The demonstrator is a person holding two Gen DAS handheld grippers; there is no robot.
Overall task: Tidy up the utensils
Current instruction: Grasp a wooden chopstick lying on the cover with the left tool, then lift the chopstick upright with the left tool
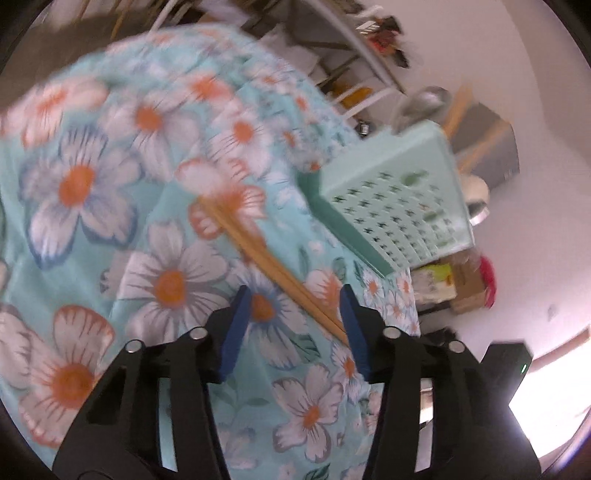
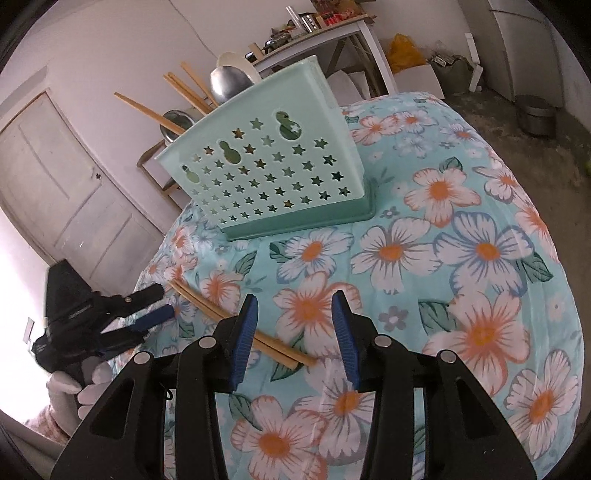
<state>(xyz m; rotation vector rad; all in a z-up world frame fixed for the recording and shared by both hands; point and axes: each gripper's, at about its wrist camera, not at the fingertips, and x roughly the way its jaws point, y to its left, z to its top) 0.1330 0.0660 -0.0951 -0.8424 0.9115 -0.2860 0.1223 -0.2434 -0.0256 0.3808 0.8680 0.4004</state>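
A pair of wooden chopsticks [image 1: 269, 260] lies flat on the floral cloth [image 1: 110, 206]. In the blurred left wrist view my left gripper [image 1: 295, 308] stands open low over their near end, which lies against the right blue pad [image 1: 352, 325]. In the right wrist view the chopsticks [image 2: 229, 317] run under the left pad of my open right gripper [image 2: 295, 325] and end between its fingers. My left gripper [image 2: 166, 301] sits at their other end. The mint utensil holder [image 2: 273, 173] with star holes holds chopsticks and spoons; it stands behind.
The table's rounded edge drops off left of the chopsticks, where a gloved hand [image 2: 70, 387] holds the left gripper. A white door [image 2: 55, 177] and a cluttered shelf table [image 2: 332, 33] stand behind. Flowered cloth [image 2: 461, 258] stretches to the right.
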